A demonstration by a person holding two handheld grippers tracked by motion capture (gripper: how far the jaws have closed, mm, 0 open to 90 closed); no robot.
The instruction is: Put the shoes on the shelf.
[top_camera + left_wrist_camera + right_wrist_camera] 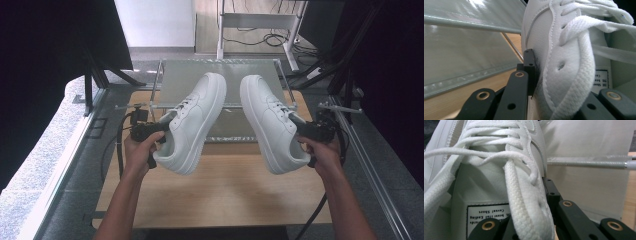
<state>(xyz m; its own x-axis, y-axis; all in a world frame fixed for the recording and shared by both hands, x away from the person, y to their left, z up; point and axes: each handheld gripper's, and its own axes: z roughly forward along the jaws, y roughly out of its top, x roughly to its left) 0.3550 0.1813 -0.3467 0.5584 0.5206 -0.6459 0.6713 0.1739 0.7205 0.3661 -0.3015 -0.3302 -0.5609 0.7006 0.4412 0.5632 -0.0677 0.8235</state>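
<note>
Each gripper (161, 134) (300, 131) was clamped on its own shoe's (192, 122) (272, 122) collar (toes pointing away, toward the rack (175, 82)).

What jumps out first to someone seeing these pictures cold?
Two white sneakers held in the air over a wooden table: the left sneaker is clamped at its collar by the left gripper, and the right sneaker is clamped the same way by the right gripper. Behind them, toes pointing at it, stands a low metal-framed rack with a pale translucent shelf.
</note>
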